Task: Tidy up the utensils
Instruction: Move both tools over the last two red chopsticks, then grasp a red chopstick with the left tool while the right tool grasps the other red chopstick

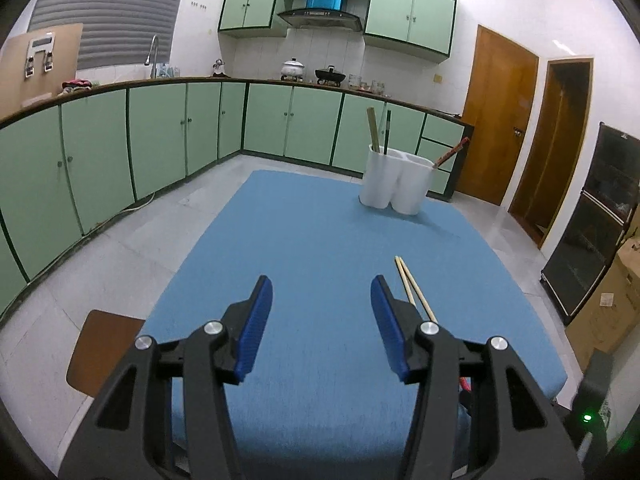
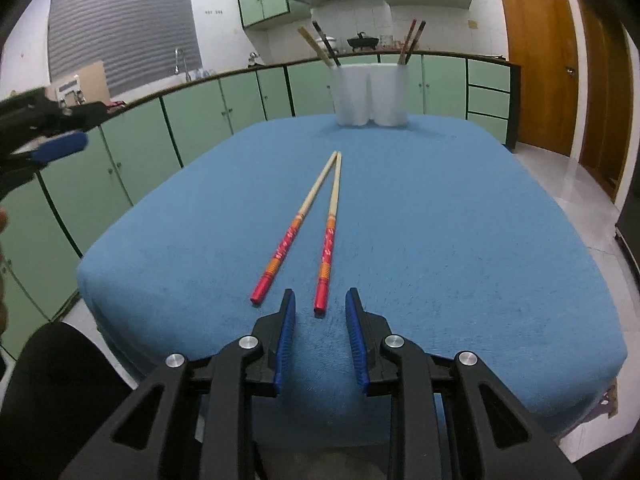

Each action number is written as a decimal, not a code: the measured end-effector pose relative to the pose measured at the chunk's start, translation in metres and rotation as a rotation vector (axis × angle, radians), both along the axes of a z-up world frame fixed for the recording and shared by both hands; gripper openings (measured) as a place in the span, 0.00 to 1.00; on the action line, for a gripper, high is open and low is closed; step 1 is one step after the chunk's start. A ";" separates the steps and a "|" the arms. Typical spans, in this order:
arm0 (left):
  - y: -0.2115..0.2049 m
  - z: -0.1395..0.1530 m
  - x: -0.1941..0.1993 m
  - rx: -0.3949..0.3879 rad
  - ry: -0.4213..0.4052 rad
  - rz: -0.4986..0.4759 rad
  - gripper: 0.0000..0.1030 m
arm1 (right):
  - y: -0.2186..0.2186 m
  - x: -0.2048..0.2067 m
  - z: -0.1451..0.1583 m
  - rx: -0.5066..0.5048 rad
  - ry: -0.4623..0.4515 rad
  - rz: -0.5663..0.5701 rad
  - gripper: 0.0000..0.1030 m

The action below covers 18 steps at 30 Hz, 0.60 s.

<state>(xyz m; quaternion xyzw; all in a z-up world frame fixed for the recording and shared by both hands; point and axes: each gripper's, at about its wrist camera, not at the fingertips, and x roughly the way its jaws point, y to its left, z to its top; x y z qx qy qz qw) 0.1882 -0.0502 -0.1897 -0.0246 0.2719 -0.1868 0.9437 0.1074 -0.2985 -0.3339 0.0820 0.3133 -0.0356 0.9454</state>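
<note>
Green kitchen cabinets ring my blue-clothed table (image 2: pixel 440 240). Two red-handled wooden chopsticks (image 2: pixel 320 224) lie just at twelve o'clock of my right gripper (image 2: pixel 320 300), spread narrowly, empty. Left gripper (image 1: pixel 322 284) spread, empty. Next: pinch one, carry to the white divided holder (image 2: pixel 372 94).

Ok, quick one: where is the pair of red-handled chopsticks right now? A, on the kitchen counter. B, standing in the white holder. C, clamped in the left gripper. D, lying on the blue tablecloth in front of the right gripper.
D: the red-handled chopsticks lie flat on the blue tablecloth, their red ends just ahead of the open right gripper, well short of the white holder.
</note>
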 end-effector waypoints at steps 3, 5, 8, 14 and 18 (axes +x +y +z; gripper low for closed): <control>-0.004 -0.011 -0.002 0.011 0.016 -0.014 0.49 | -0.005 0.000 0.003 -0.019 0.000 -0.021 0.09; -0.012 -0.019 -0.003 0.017 0.030 -0.031 0.49 | -0.017 -0.003 0.002 -0.001 0.000 -0.059 0.06; -0.030 -0.033 -0.007 0.031 0.051 -0.066 0.49 | -0.029 -0.007 0.001 0.008 -0.002 -0.111 0.06; -0.069 -0.060 -0.023 0.077 0.079 -0.160 0.49 | -0.061 -0.016 -0.002 0.056 0.005 -0.193 0.06; -0.095 -0.080 -0.034 0.114 0.098 -0.199 0.49 | -0.070 -0.017 -0.002 0.069 0.010 -0.176 0.06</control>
